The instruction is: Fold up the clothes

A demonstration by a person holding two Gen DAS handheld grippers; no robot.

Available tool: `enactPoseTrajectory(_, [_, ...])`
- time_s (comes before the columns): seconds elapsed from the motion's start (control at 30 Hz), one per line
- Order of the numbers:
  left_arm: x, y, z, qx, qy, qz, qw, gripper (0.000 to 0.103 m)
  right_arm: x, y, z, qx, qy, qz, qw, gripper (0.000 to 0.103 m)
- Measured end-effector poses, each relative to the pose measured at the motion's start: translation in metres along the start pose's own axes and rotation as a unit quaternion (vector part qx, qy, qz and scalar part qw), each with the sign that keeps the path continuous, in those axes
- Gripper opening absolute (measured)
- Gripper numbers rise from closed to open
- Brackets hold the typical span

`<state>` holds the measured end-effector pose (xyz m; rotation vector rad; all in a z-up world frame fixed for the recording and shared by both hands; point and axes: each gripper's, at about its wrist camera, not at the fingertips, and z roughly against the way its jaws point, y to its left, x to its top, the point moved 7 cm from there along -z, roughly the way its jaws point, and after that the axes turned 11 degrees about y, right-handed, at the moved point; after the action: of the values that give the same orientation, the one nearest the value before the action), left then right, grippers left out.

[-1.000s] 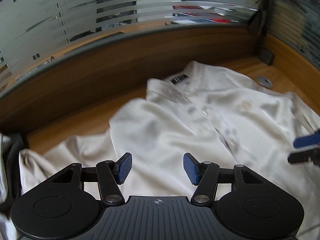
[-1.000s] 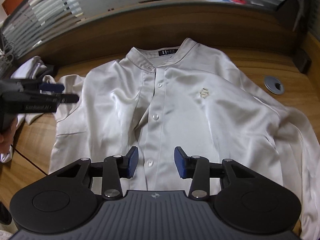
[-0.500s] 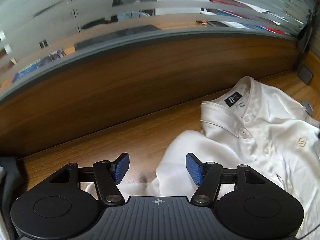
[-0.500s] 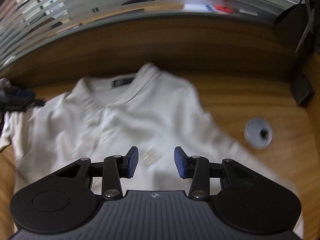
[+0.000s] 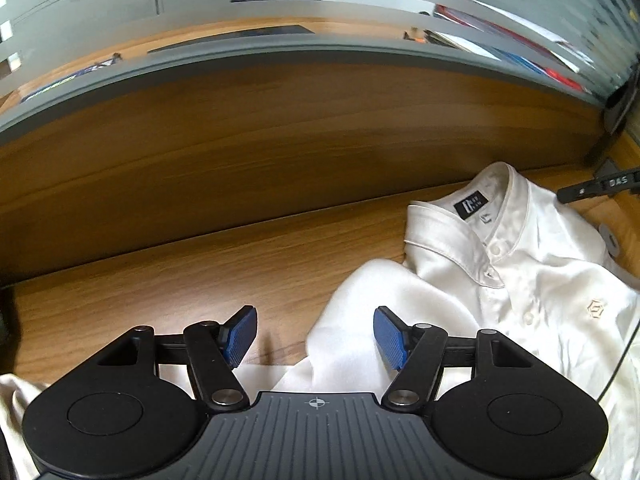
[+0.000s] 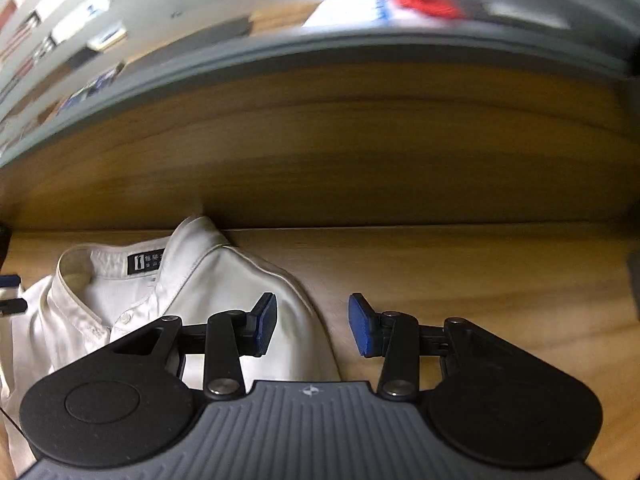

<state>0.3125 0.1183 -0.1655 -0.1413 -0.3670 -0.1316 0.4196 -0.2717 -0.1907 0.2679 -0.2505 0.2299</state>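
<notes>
Left wrist view: left gripper [image 5: 316,336] spread, nothing between the pads, above the white shirt [image 5: 520,280] shoulder; shirt lies collar toward the desk's [image 5: 180,280] back edge.
Right wrist view: right gripper [image 6: 312,326] jaws closing, unclamped, over the other shoulder.

Both my tools are built alike. The left gripper [image 5: 316,334] has a matte black body with two round, disc-like housings, a dark grey ribbed plate between them bearing a small white crosshair mark, and black linkage arms pinned with silver screws. Its fingers [image 5: 240,334] end in blue textured pads. The right gripper [image 6: 312,328] shows the same black shell, ribbed grey centre, silver pivots and blue pads.
</notes>
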Motion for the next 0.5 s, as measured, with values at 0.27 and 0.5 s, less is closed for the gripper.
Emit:
enactPoseTrajectory(0.27, [-0.006, 0.033, 0.011, 0.038, -0.003, 0.034, 0.9987, 0.072, 0.008, 0.004, 0.009, -0.101, -0.036, 0.038, 0.993, 0.004])
enactPoseTrajectory(0.5, [-0.017, 0.052, 0.005, 0.062, 0.013, 0.034, 0.9974, 0.072, -0.004, 0.062, 0.032, -0.089, -0.064, 0.098, 0.989, 0.036])
